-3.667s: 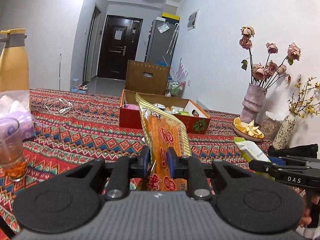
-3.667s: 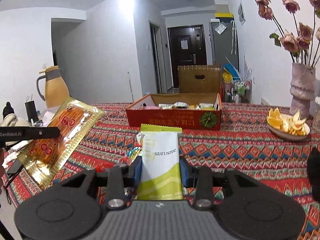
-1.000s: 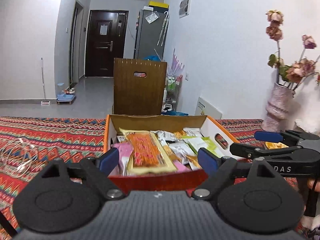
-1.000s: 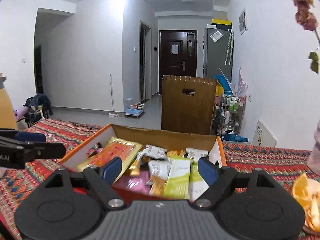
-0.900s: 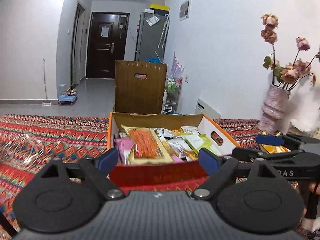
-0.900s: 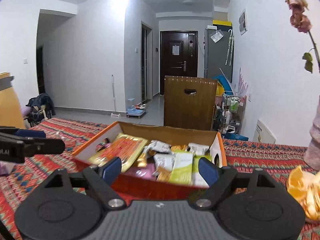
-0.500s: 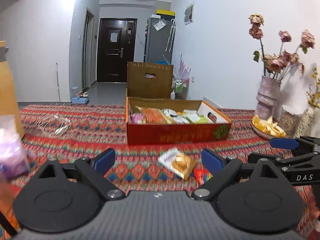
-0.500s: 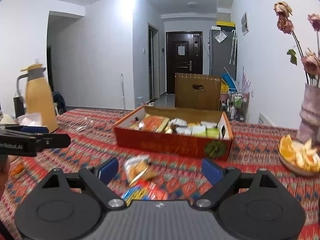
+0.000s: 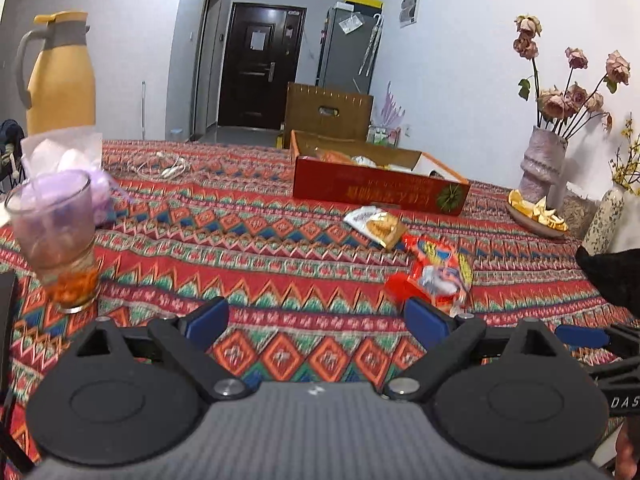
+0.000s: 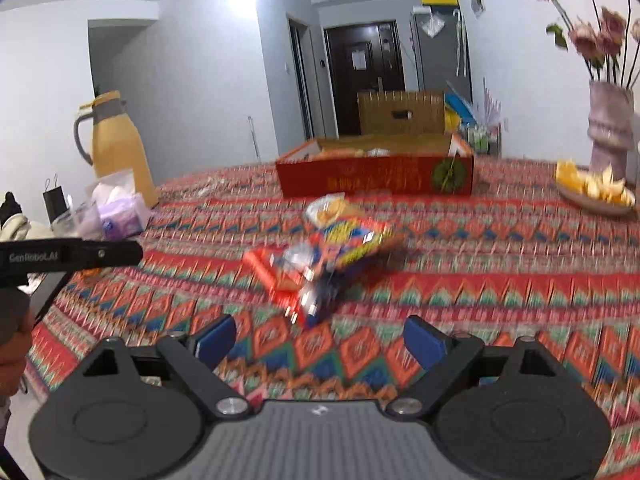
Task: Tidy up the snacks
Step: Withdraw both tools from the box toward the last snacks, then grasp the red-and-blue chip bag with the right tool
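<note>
Left gripper [image 9: 316, 320]: I am no longer gripping the orange packet I was clamping; my jaws are standing wide with only tablecloth [image 9: 240, 248] between them.
Right gripper [image 10: 320, 338]: I am no longer squeezing the green-and-white packet; these jaws are gaping wide and bare too.
Red box [image 9: 380, 194]: it is sitting far off now, where a second ago I was hovering right over it.
Loose snacks: a red packet [image 9: 438, 274] and a gold-and-white packet [image 9: 376, 226] are coming into view on the cloth.
</note>
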`<action>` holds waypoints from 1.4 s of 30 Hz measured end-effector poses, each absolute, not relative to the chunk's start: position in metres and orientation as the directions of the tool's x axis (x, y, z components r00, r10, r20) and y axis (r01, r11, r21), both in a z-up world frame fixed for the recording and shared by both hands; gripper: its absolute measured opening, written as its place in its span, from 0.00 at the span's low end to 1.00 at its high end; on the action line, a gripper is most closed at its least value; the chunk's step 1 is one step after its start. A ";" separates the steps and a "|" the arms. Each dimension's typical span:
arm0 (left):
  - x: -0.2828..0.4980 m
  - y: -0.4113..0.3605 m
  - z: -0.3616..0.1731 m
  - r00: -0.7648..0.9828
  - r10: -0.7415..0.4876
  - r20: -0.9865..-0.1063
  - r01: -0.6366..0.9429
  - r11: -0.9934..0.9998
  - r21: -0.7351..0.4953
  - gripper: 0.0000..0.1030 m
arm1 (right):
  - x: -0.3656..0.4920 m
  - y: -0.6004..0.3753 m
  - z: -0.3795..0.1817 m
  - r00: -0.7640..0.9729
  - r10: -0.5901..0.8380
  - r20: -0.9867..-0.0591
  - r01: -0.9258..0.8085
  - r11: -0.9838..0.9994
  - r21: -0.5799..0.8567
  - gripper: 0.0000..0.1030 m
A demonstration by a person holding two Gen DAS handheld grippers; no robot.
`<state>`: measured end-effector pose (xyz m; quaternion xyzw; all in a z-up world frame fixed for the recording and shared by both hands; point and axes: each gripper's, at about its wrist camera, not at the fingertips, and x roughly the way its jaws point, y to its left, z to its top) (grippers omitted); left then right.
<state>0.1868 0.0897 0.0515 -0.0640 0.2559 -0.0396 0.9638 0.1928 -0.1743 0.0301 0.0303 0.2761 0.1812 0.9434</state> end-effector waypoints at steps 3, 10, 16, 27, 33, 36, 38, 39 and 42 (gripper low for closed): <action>0.185 0.096 0.047 0.863 -0.111 -0.494 0.039 0.987 -0.153 0.93 | 0.188 -0.170 0.024 0.773 0.352 -0.527 -0.317 0.935 0.159 0.89; 0.192 0.108 0.044 0.866 -0.087 -0.493 0.016 0.989 -0.146 0.94 | 0.217 -0.159 0.027 0.772 0.363 -0.521 -0.292 0.932 0.217 0.95; 0.204 0.113 0.039 0.867 -0.052 -0.496 -0.005 0.994 -0.113 0.94 | 0.279 -0.131 0.032 0.779 0.358 -0.515 -0.289 0.933 0.213 1.00; 0.232 0.115 0.041 0.856 -0.025 -0.517 -0.025 0.996 -0.088 0.95 | 0.344 -0.111 0.016 0.794 0.204 -0.572 -0.224 0.974 0.036 0.96; 0.253 0.091 0.042 0.854 -0.040 -0.519 -0.006 0.996 -0.087 0.96 | 0.340 -0.136 0.011 0.789 0.199 -0.582 -0.221 0.975 0.033 0.94; 0.266 0.075 0.041 0.843 -0.062 -0.535 0.006 0.994 -0.106 0.96 | 0.342 -0.151 0.007 0.755 0.252 -0.605 -0.253 0.964 0.086 0.66; 0.276 0.065 0.042 0.835 -0.085 -0.544 0.018 0.992 -0.127 0.96 | 0.341 -0.160 0.006 0.735 0.298 -0.609 -0.279 0.952 0.128 0.56; 0.282 0.059 0.042 0.830 -0.100 -0.548 0.027 0.990 -0.141 0.96 | 0.341 -0.164 0.007 0.732 0.307 -0.608 -0.287 0.949 0.134 0.55; 0.302 0.041 0.040 0.811 -0.099 -0.577 0.006 0.987 -0.161 0.97 | 0.338 -0.179 0.012 0.734 0.320 -0.599 -0.305 0.943 0.131 0.52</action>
